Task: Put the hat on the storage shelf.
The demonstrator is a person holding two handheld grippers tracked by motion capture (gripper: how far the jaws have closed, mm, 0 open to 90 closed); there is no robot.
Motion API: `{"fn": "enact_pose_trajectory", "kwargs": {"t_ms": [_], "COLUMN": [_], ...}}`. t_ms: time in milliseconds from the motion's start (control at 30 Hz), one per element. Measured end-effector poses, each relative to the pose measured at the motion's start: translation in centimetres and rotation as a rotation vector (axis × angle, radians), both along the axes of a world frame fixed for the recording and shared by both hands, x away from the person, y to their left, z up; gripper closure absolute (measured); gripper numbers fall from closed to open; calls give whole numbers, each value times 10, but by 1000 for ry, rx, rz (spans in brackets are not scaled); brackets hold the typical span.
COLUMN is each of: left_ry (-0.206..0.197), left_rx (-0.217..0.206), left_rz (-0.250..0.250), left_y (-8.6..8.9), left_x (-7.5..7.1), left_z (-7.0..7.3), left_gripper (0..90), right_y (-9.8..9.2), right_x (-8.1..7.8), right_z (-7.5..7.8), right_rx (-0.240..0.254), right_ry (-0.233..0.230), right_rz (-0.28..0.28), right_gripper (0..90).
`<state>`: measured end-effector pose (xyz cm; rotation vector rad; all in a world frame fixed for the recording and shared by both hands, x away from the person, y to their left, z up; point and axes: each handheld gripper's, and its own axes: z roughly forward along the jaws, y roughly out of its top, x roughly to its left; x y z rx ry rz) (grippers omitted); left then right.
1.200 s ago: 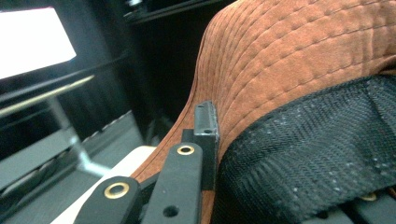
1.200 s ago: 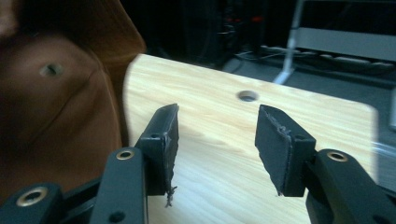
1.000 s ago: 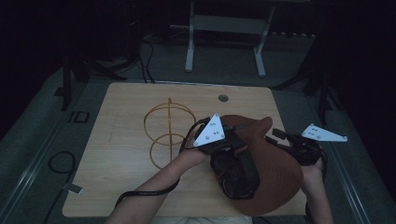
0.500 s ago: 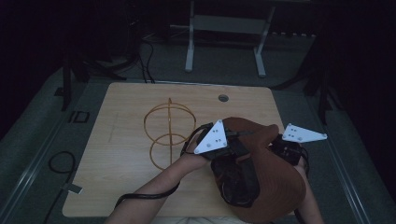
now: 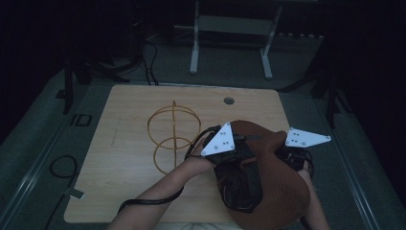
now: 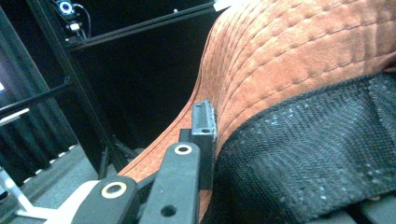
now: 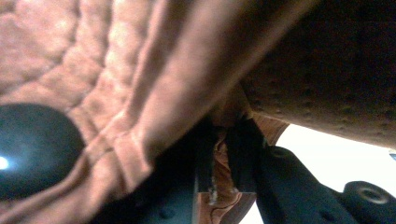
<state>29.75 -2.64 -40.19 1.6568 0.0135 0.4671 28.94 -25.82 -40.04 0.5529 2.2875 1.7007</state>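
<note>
Both grippers pinch the brown hat [image 5: 280,191], left gripper [image 6: 205,140] at the brim by the black lining [image 6: 317,154], right gripper [image 7: 223,161] on a fold; keep both grips firm and level so the hat stays spread

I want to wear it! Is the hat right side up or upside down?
Upside down: the hat shows its black lining facing up, held by both grippers.

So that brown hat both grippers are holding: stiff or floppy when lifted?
Probably semi-soft. The brown hat has a stitched suede-like brim that curves near the left gripper, so it likely flexes. Fabric bunches at the right gripper, suggesting it creases easily. It seems light, and the napped surface is unlikely to slip.
</note>
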Motion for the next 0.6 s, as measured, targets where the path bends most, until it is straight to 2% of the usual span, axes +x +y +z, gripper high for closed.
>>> {"fn": "enact_pose_trajectory", "kwargs": {"t_ms": [100,200,300,400,467,533,600], "left_ry": [-2,21,9,16,31,22,32], "left_rx": [11,3,-8,-5,4,8,13], "left_rz": [-1,2,31,64,77,102,123], "left_y": [0,2,2,4,5,6,8], "left_x": [0,2,0,-1,-1,-2,-2], "left_z": [3,6,8,14,17,19,21], "left_gripper": [812,689,544,456,425,412,382], "right_y": [-1,-3,-5,-8,-10,-12,-13], "right_x": [-2,-3,-5,-5,-4,-4,-4], "right_z": [0,0,2,4,6,9,11], "right_rx": [10,22,31,49,63,71,71], "right_ry": [7,3,-2,-5,-8,-14,-21], "right_rz": [6,10,6,-8,-22,-33,-42], "right_gripper": [857,864,868,870,870,871,871]}}
